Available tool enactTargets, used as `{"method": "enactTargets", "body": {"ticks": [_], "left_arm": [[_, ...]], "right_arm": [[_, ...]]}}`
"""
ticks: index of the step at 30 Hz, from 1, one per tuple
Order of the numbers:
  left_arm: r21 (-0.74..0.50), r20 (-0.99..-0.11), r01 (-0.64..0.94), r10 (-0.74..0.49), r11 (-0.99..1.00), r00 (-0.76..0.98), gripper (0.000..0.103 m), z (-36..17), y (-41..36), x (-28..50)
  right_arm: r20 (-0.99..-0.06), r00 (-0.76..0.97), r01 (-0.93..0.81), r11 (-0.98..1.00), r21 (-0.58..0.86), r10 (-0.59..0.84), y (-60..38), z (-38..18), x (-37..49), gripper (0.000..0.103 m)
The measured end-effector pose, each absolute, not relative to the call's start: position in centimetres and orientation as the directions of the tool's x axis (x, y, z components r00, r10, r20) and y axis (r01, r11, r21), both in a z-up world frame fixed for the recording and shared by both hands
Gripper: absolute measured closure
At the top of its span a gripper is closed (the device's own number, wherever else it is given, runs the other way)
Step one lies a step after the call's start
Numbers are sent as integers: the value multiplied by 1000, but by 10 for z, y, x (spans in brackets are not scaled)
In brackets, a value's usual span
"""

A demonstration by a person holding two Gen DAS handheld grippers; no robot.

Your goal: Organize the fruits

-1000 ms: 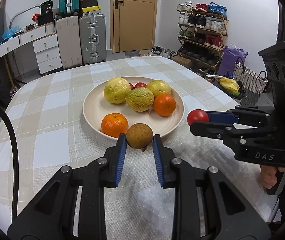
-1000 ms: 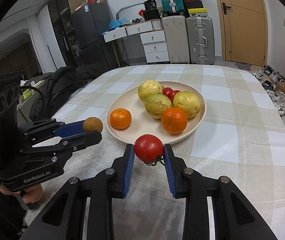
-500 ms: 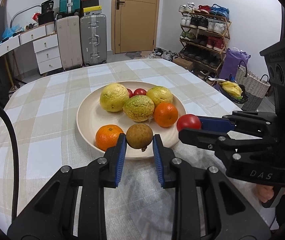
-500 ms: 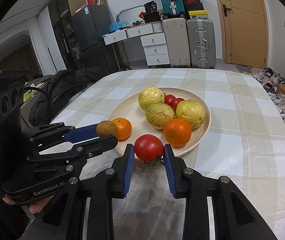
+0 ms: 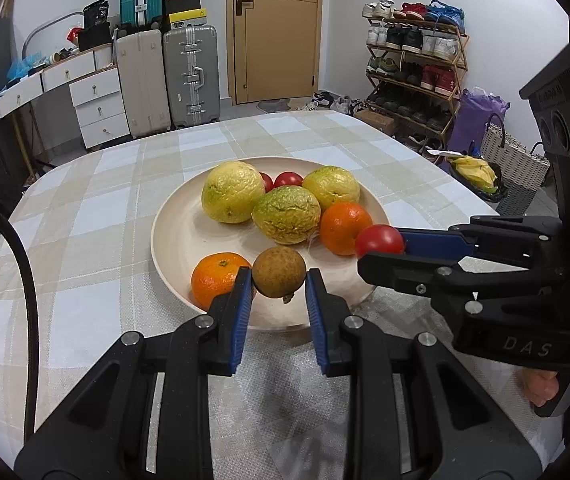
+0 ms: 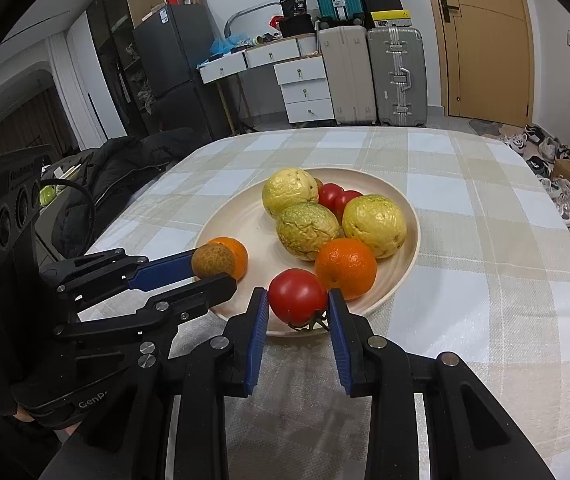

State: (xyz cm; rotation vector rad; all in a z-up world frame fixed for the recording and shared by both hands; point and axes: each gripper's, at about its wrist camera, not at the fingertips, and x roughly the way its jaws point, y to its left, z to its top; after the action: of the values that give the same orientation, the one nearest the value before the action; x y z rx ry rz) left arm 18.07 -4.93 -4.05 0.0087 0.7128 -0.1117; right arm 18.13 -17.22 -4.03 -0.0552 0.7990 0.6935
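A cream plate on the checked tablecloth holds three yellow-green fruits, two oranges and small red tomatoes. My left gripper is shut on a round brown fruit and holds it over the plate's near rim, beside the left orange. My right gripper is shut on a red tomato and holds it over the plate's near right edge, next to the right orange.
The table carries only the plate. Beyond it stand suitcases, white drawers, a door and a shoe rack. A woven basket sits on the floor at right. A dark coat lies at left.
Both grippers have moved forward toward the plate with their fruits. The brown fruit and the tomato now hang over the plate's near rim instead of over the cloth.
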Motion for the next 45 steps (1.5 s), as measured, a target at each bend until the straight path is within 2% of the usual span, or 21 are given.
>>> {"method": "enactTargets", "body": {"ticks": [17,21,23,25,26,27,28,33,45], "left_arm": [[-35,-666,87,-88,996,741,79,-45,-46,186],[-12,-662,82,-69,997,746,78,-44,-47,180],[-11,-655,86,-73,996,752,70,-41,-46,175],[-19,-639,79,-73,997,766,44,-36,-44,168],[-26,-627,76,-75,997,776,38,-34,-43,164],[-36,-612,73,-79,997,787,28,-30,-41,159],[-42,-603,68,-80,997,794,19,-27,-38,155],[-49,-538,32,-53,998,841,1,-14,-25,129],[-52,-451,-1,-22,999,892,1,-3,-9,81]], "right_arm": [[-685,504,-582,793,179,525,-170,-43,182,72],[-671,524,-585,794,163,524,-176,-36,175,63],[-656,540,-593,791,148,527,-180,-32,170,54],[-636,566,-591,796,131,525,-185,-28,165,31],[-620,584,-586,801,124,524,-188,-25,162,23],[-606,601,-580,806,118,521,-191,-24,159,11],[-594,615,-574,811,113,519,-194,-22,156,4],[-572,649,-565,821,80,502,-201,-18,146,0],[-471,663,-609,785,113,582,-208,-15,129,0]]}}
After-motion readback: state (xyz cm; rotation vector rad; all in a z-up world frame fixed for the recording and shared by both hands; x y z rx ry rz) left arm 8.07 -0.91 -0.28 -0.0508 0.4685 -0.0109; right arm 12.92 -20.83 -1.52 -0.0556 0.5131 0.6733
